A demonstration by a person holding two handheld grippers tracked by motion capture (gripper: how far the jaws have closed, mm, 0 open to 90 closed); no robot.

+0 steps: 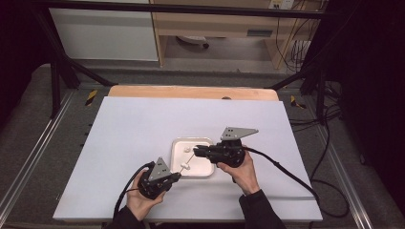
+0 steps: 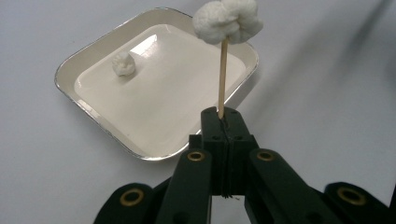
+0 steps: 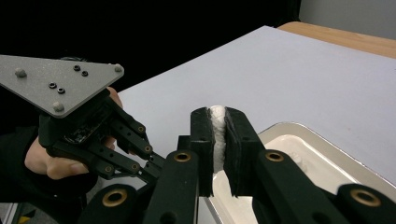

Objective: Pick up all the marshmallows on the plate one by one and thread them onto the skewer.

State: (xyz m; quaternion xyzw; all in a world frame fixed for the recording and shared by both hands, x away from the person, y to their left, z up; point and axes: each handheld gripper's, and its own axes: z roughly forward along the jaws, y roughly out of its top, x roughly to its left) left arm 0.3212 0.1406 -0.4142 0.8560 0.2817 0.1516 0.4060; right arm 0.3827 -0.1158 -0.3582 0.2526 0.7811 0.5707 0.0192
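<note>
Left tool [image 2: 223,116]: jaws pressed together on the lower end of a thin wooden skewer [image 2: 222,74], held low at the near left of the tray.
Skewer: stands up from the jaw tips; a white marshmallow [image 2: 229,19] is stuck on its far end, above the tray's corner.
Right tool [image 3: 217,135]: clamped on a second white marshmallow [image 3: 217,133], squeezed flat between the pads, over the tray's right side.
Between the tools: the two tools are near each other and point inward; in the right gripper view the left tool sits just beyond the right tool's jaws.
Tray [image 2: 93,123]: shallow, white, with a shiny rim, flat on the desk; one loose marshmallow [image 2: 123,64] lies in it, well apart from the skewer.
Desk [image 1: 143,124]: white surface, bare on all sides of the tray; wide room to the left and far side, the near edge close behind the hands.
</note>
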